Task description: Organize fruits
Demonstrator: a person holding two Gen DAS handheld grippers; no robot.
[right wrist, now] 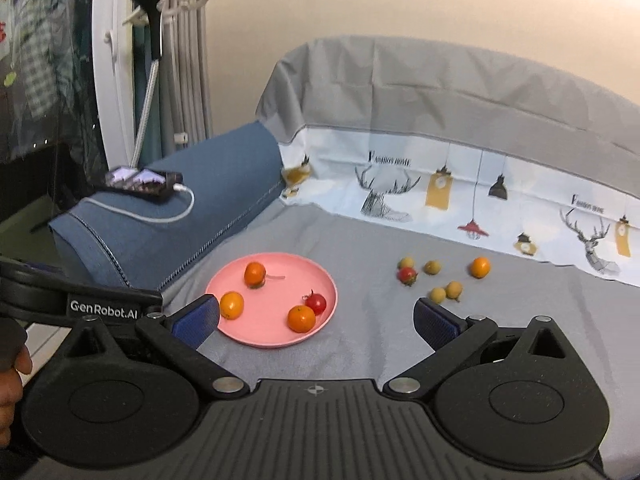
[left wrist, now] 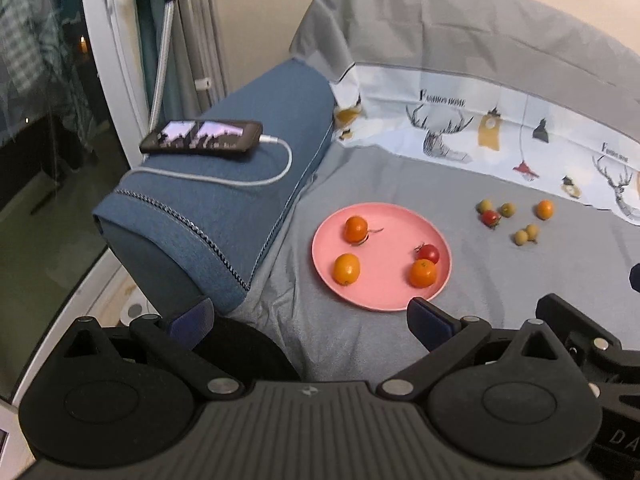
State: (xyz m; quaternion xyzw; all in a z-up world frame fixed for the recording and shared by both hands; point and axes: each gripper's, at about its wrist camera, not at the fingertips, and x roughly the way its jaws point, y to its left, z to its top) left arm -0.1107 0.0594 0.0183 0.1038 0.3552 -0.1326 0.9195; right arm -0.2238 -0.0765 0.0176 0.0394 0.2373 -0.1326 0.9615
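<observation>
Two grippers, left (left wrist: 310, 320) and right (right wrist: 316, 320), hovered level above the cloth, jaws spread, empty | pink plate (right wrist: 276, 336) with four fruits just ahead | loose fruits (right wrist: 440, 280) beyond, rightward.

We see our right gripper (right wrist: 316, 318) with its blue-padded jaws spread wide and nothing between them. Just ahead of the left jaw lies a round pink plastic plate (right wrist: 276, 334) on the grey fabric sofa cover (right wrist: 368, 344); it holds three small orange citrus fruits (right wrist: 301, 318) and one red cherry tomato (right wrist: 316, 303). Beyond the right jaw, loose on the cover, sit four small yellow-green round fruits (right wrist: 438, 294), another red cherry tomato (right wrist: 407, 275) and a lone orange citrus (right wrist: 480, 267).
</observation>
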